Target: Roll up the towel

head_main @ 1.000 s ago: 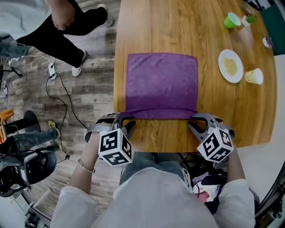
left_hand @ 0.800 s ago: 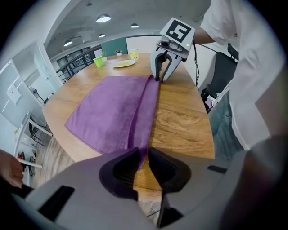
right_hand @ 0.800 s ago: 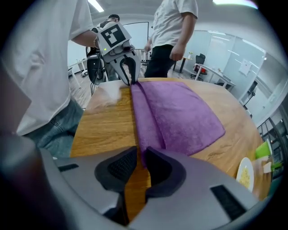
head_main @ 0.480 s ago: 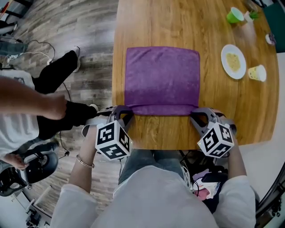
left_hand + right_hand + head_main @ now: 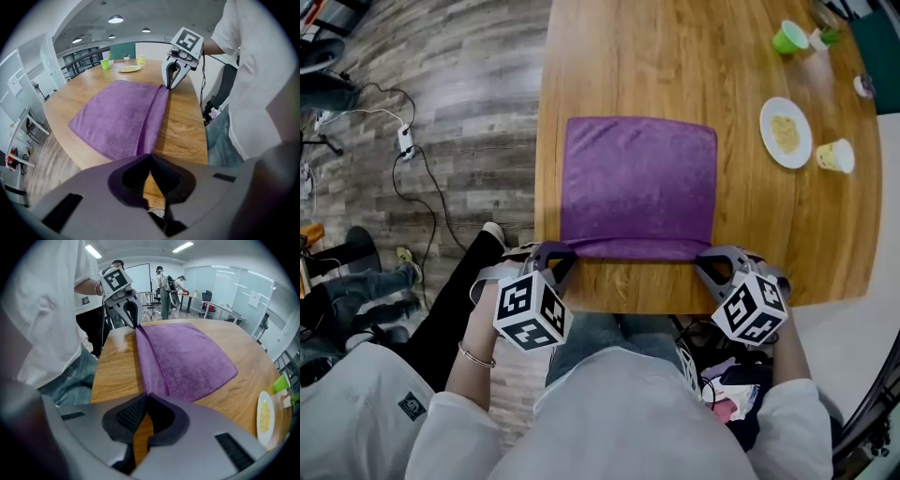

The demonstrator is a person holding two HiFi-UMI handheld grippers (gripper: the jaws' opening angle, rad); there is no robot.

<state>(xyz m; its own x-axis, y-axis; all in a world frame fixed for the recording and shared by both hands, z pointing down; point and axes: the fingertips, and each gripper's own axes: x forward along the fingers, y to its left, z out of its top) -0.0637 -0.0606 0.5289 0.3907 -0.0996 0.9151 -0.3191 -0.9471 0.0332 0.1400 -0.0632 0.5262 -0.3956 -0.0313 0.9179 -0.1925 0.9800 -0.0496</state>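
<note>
Purple towel (image 5: 637,183) lies flat on the wooden tabletop (image 5: 628,56), close to the front edge. Its near hem is turned over into one narrow fold running L to R. L claw (image 5: 562,253) sits at the fold's L end, R claw (image 5: 705,259) at the R end, both pointing steeply down. Both gripper views show the same: jaws have just been closing and now meet tip to tip, pinching the fold's corner betw. the pads. So each claw is clamped on towel fabric. Bare wood shows thru the gap behind the tips. Rest of towel spreads smooth away from the person, far corners flat.

Far R of tabletop, well apart from towel: white plate (image 5: 769,145) w/ yellow food, pale yellow cup (image 5: 835,158) just beside it, green cup (image 5: 787,40) further back. Grey wood-look floor (image 5: 478,84) to the L, w/ cables (image 5: 422,192) and a white power strip (image 5: 405,142). A bystander's light-grey top (image 5: 356,412) shows at lower L.
</note>
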